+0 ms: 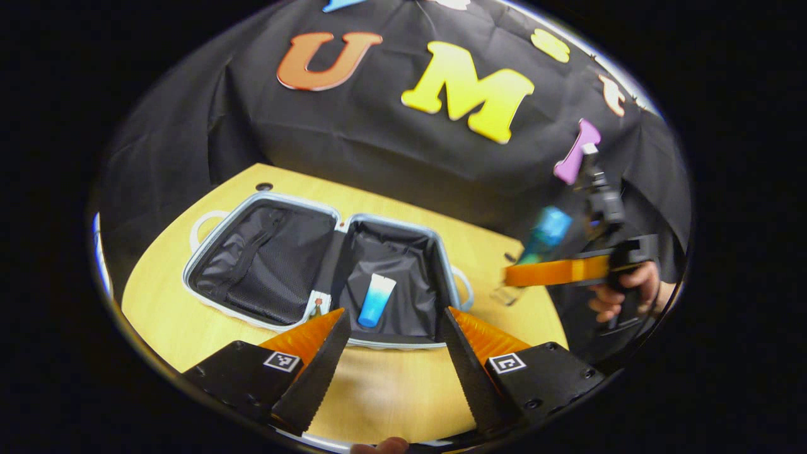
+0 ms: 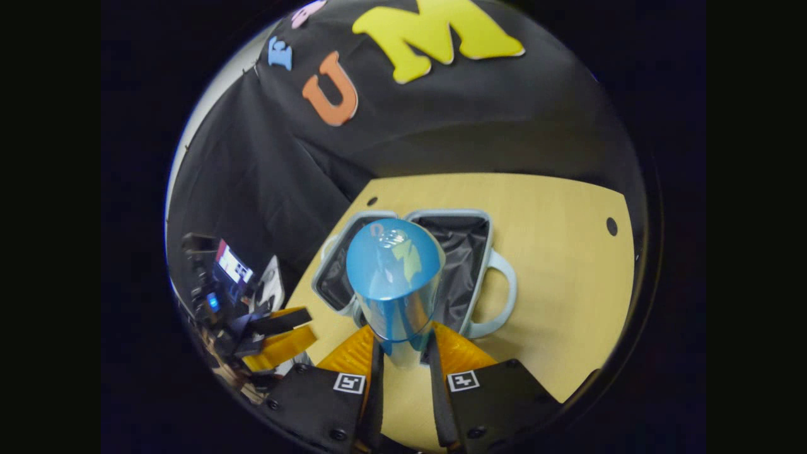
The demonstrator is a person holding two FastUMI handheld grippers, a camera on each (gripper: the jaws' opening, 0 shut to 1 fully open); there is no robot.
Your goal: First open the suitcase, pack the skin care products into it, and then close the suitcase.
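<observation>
Suitcase (image 1: 265,265) lies open flat on the wooden table (image 1: 391,384), its pale hard rim framing black fabric lining and a mesh pocket. A blue-to-white tube (image 1: 376,301) rests in the right half. The left gripper (image 1: 394,340) hovers just before the case, fingers wide apart and empty. The right gripper (image 2: 403,353), held raised by a hand (image 1: 621,293), clamps a glossy blue bottle (image 2: 395,277) between both fingers.
</observation>
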